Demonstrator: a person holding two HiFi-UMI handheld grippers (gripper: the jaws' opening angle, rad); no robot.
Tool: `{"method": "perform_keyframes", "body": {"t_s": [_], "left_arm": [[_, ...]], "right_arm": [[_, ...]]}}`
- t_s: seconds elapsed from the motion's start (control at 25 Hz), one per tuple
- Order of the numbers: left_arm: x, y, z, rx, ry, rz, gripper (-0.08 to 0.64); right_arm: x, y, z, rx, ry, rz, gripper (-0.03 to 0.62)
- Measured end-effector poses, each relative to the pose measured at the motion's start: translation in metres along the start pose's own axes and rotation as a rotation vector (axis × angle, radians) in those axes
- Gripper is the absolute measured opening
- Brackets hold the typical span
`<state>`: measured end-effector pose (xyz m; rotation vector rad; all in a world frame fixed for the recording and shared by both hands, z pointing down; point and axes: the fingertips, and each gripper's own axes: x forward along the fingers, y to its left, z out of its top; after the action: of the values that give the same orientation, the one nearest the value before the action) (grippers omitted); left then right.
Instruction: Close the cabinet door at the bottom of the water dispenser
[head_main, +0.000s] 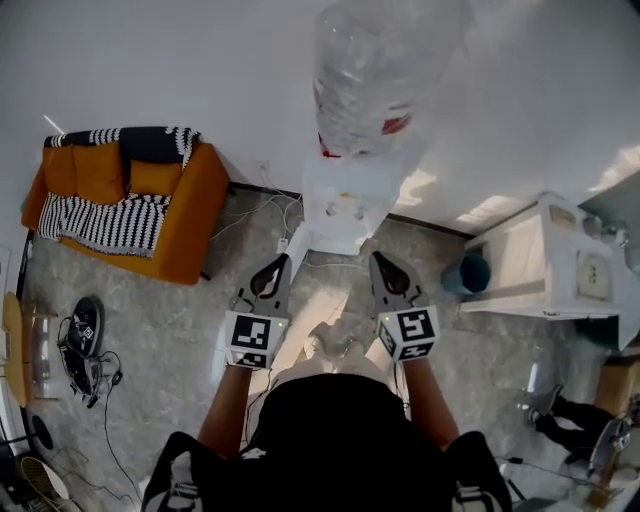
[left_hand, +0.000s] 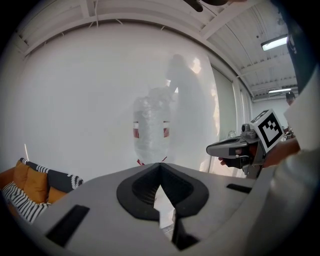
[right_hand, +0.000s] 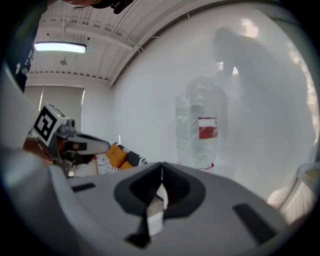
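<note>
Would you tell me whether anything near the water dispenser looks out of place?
The white water dispenser looks odd at its lower left: its narrow white cabinet door seems to jut out ajar. Loose pale cables trail beside it.

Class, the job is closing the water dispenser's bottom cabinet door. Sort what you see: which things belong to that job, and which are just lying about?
Belongs to the job: water dispenser, left gripper and right gripper, both shut and empty.

Just lying about: orange sofa, striped blanket, blue bin, white side unit, cables on the floor.
</note>
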<state>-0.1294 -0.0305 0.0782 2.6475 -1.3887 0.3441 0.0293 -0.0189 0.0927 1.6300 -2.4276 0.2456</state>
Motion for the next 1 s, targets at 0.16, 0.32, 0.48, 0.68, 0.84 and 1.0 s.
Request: {"method": "perform_keyframes", "body": {"t_s": [0.16, 0.32, 0.48, 0.68, 0.84, 1.0], "left_arm": [[0.009, 0.001, -0.011, -0.006, 0.023, -0.001, 0.009], [0.018, 0.000, -0.024, -0.021, 0.046, 0.004, 0.009], [0.026, -0.008, -0.040, -0.041, 0.070, 0.005, 0.009], [0.038, -0.018, -0.064, -0.040, 0.098, -0.006, 0.009], [0.050, -0.022, -0.083, -0.065, 0.126, -0.007, 0.009], [0.061, -0.026, -0.105, -0.079, 0.149, -0.008, 0.009]], "right_arm": [[0.009, -0.004, -0.010, 0.007, 0.028, 0.009, 0.035], [0.017, -0.009, -0.021, 0.015, 0.044, 0.031, 0.035], [0.024, -0.014, -0.036, 0.008, 0.081, 0.055, 0.035], [0.034, -0.017, -0.054, -0.003, 0.120, 0.091, 0.035], [0.041, -0.018, -0.074, -0.001, 0.148, 0.119, 0.035], [0.046, -0.020, -0.104, 0.000, 0.197, 0.144, 0.035]]}}
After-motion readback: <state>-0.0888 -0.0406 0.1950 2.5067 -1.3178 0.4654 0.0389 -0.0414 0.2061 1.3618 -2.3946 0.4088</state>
